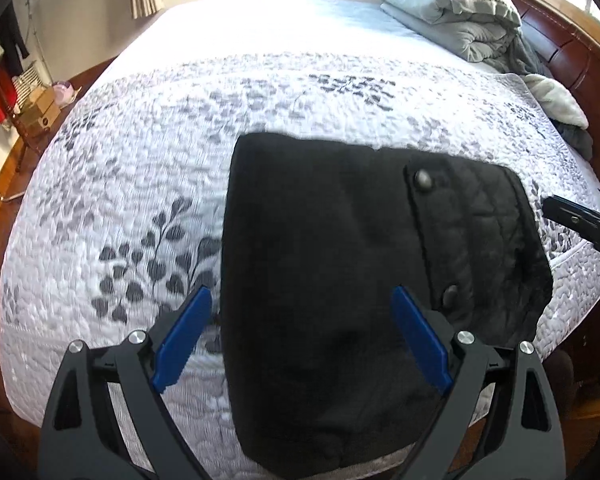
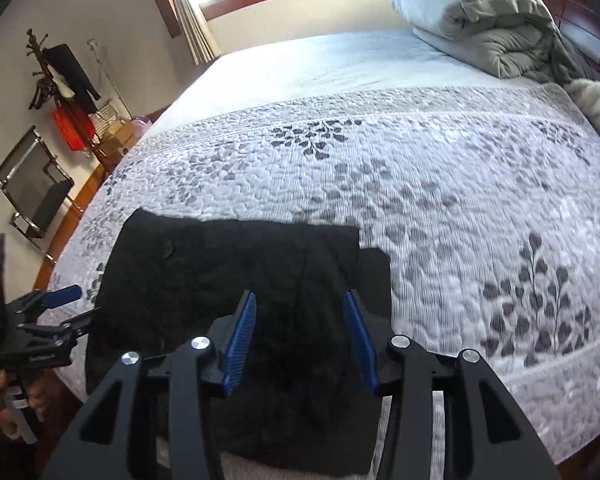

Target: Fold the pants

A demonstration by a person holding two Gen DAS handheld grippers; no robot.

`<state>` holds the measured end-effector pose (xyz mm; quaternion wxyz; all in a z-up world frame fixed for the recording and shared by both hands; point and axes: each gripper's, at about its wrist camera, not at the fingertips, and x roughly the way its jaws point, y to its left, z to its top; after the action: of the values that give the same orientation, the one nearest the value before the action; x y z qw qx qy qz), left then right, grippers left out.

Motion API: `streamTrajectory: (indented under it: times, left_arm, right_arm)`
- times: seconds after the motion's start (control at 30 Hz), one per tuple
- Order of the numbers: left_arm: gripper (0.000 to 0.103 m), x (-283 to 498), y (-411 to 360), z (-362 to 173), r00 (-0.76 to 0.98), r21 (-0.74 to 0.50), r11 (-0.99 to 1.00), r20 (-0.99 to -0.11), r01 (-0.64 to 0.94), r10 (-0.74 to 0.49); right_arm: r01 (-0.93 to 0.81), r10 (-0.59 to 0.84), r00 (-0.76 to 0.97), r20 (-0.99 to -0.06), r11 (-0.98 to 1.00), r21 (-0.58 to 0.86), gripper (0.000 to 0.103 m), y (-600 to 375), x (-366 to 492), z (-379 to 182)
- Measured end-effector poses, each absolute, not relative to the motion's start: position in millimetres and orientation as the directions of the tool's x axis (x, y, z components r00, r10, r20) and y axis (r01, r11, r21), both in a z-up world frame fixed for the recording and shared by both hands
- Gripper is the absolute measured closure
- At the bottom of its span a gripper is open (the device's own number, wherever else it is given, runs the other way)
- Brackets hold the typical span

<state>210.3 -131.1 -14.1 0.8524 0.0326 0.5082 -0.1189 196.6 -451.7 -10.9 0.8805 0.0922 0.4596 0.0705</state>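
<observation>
Black pants [image 1: 340,264] lie folded into a compact block on the white quilted bedspread [image 1: 140,184], near the bed's front edge; a quilted pocket flap with snap buttons [image 1: 423,178] faces up. My left gripper [image 1: 302,300] hovers above the pants, open and empty. In the right wrist view the pants [image 2: 240,272] lie in front of my right gripper [image 2: 300,304], also open and empty above them. The left gripper [image 2: 60,312] shows at the left edge there, and the right gripper's tip [image 1: 572,216] shows in the left wrist view.
A folded grey comforter [image 2: 480,20] and loose clothes [image 1: 560,100] sit at the head of the bed by the wooden headboard [image 1: 572,48]. A coat rack [image 2: 60,80], a chair [image 2: 36,192] and boxes [image 1: 40,112] stand on the floor to the left.
</observation>
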Motion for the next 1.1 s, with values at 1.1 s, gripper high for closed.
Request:
streamTrajectory:
  times: [1.1]
  left_arm:
    - [0.004,275,-124,-46,0.331,-0.165,0.969,-0.918,0.183,-0.219]
  right_arm:
    - [0.012,0.295,0.493,-0.818,0.938,0.346,0.053,-463,251,-48]
